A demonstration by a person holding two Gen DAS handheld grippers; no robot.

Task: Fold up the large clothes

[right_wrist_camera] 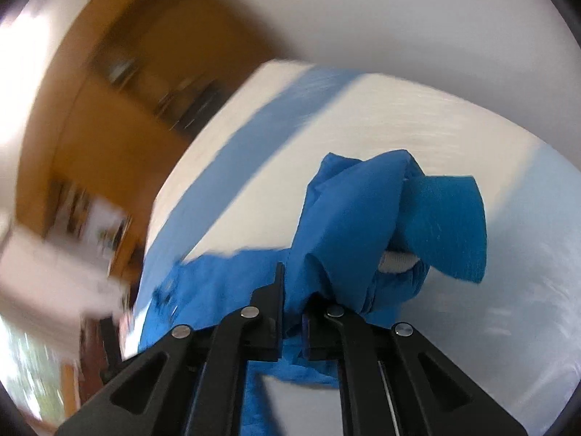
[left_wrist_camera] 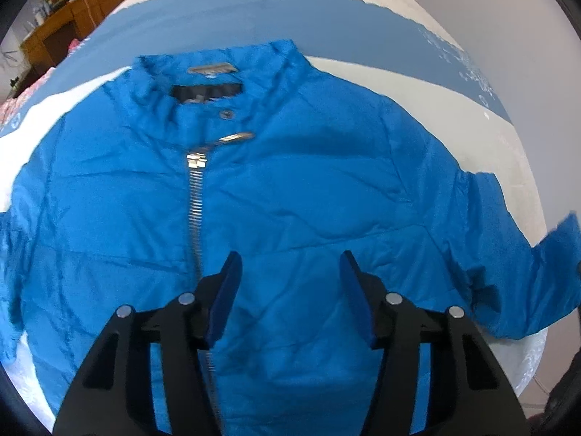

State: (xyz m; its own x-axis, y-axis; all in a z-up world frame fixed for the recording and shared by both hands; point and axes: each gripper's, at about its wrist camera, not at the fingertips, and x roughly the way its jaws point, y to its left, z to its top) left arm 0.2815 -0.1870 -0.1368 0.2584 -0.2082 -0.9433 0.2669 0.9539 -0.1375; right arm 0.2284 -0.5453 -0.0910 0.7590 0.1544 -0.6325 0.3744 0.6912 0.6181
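A bright blue zip-up jacket [left_wrist_camera: 290,189] lies face up on the bed, collar toward the far side, its silver zipper [left_wrist_camera: 195,210] closed down the front. My left gripper [left_wrist_camera: 291,254] points down over the jacket's lower front, just right of the zipper, its jaws open with only flat fabric below them. In the right wrist view, which is blurred, my right gripper [right_wrist_camera: 293,290] is shut on a bunched part of the jacket sleeve [right_wrist_camera: 366,225], which is lifted off the bed. The cuff [right_wrist_camera: 450,225] folds over beyond the fingers.
The bed [left_wrist_camera: 417,83] has a white cover with a broad blue band [left_wrist_camera: 254,14]. A wooden desk and shelves [left_wrist_camera: 54,25] stand at the far left. A pale wall [left_wrist_camera: 490,7] runs along the right. The bed's rounded edge [left_wrist_camera: 533,356] is near on the right.
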